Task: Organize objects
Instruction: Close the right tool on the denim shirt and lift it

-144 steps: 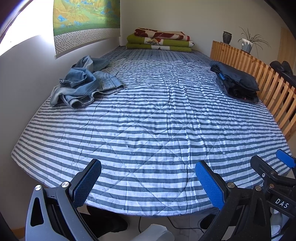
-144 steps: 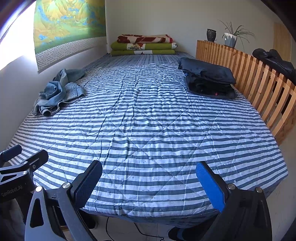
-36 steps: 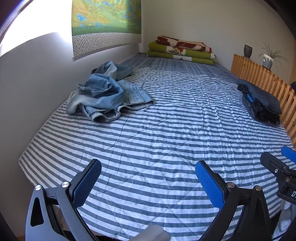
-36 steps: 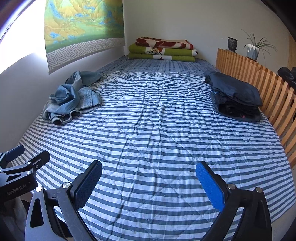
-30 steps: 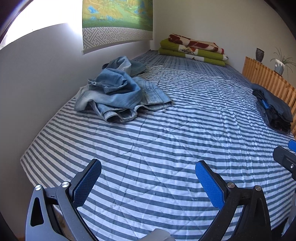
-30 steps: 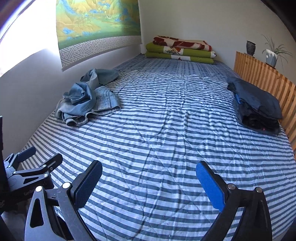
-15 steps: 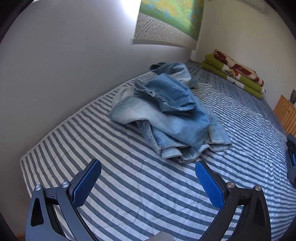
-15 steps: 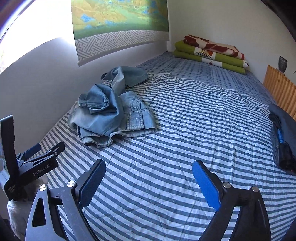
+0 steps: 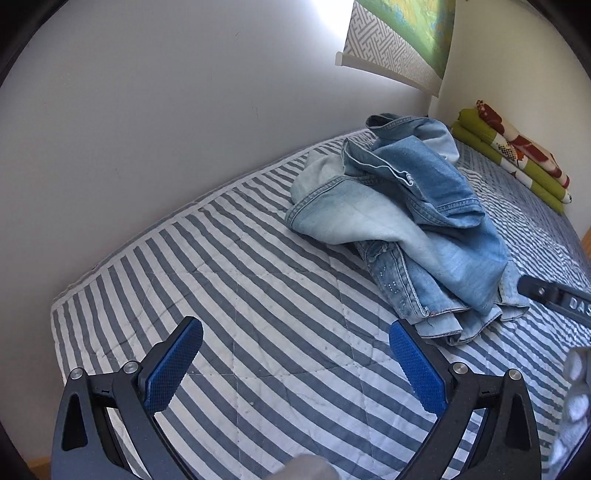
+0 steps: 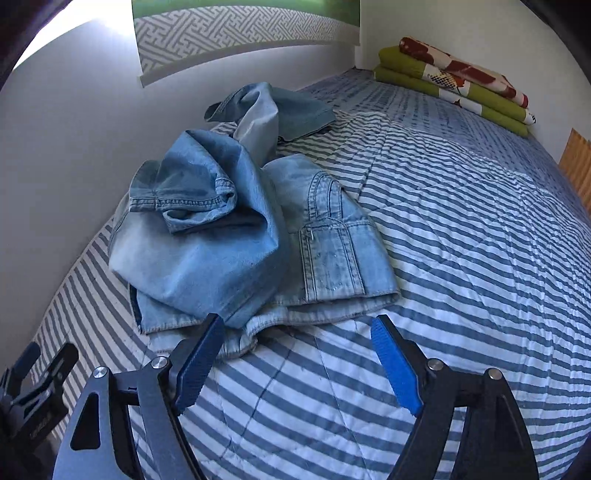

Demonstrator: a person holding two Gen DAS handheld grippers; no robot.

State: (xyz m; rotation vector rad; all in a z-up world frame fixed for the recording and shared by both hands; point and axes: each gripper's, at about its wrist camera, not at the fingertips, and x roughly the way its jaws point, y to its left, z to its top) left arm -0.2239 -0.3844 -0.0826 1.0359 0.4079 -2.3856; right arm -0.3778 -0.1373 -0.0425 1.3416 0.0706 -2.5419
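A crumpled heap of light blue jeans (image 9: pixel 406 221) (image 10: pixel 221 240) lies on the striped bedspread (image 9: pixel 258 295) (image 10: pixel 461 258), close to the wall. My left gripper (image 9: pixel 295 325) hangs open over bare stripes, and the heap starts just beyond its right finger. My right gripper (image 10: pixel 298 319) is at the near edge of the heap. Its jaws are closing, and a bit of the denim hem lies between them beside the left pad, which does not press on it. Each gripper's body shows at the edge of the other's view (image 9: pixel 554 299) (image 10: pixel 37 380).
The grey wall (image 9: pixel 147 110) runs along the bed's left side with a wall hanging (image 10: pixel 240 33) above. Folded green and red blankets (image 9: pixel 517 158) (image 10: pixel 454 85) are stacked at the far end. A wooden rail (image 10: pixel 576 162) borders the right side.
Both grippers have moved left across the bed to the jeans, which now fill much more of each view. The right jaws have narrowed. The left view has rolled.
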